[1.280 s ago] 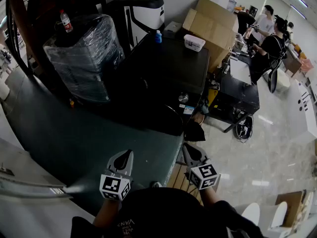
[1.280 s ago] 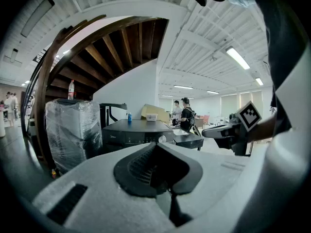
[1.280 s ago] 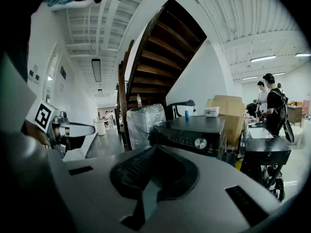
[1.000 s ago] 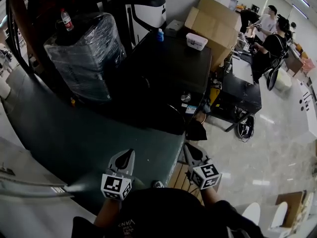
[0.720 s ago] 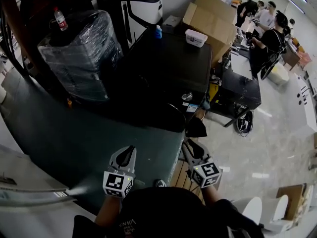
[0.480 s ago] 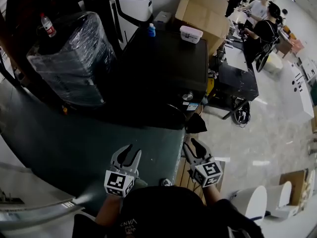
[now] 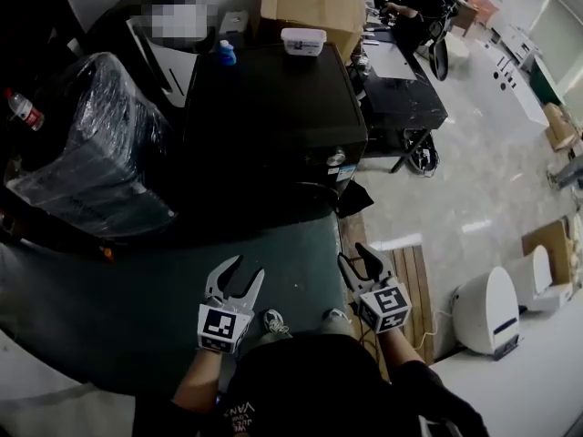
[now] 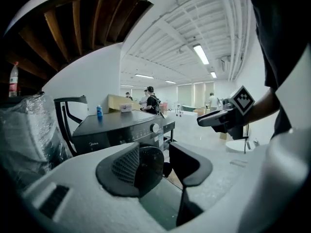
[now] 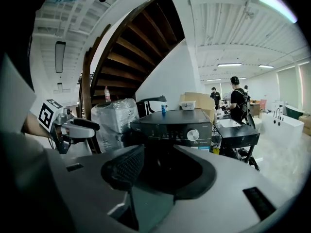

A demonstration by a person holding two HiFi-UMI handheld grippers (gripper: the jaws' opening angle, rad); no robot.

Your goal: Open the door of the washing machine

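My left gripper [image 7: 246, 271] and my right gripper [image 7: 356, 259] hang side by side over a dull, dark green mat [image 7: 118, 289], both aimed at the washing machine [image 7: 273, 107] just beyond the mat's far edge. Both sets of jaws have just been opening and now stand released, with nothing between them. Each gap frames only the machine's dark front. My pads [image 8: 125, 163] are black rubber with a fine cross-hatched grid, set in smooth, pale, curved fingers.

The washing machine is a boxy, matte black block with a flat top. A control strip runs along the top of its near face, with a round silver knob [image 9: 193, 135] toward the right. The door belongs below that strip, but the face there lies in deep shadow and I cannot trace its rim. Neither gripper touches the machine.

On the machine's top, at the far edge, stand a small blue bottle [image 7: 225, 53] and a white rectangular tub [image 7: 303, 40]. To the left sits a bulky shape wrapped in crinkled clear film [image 7: 91, 153]. Plain brown cardboard boxes [image 7: 310, 3] are stacked beyond. To the right, wooden slats [image 7: 412, 289] lie on a pale, glossy floor.
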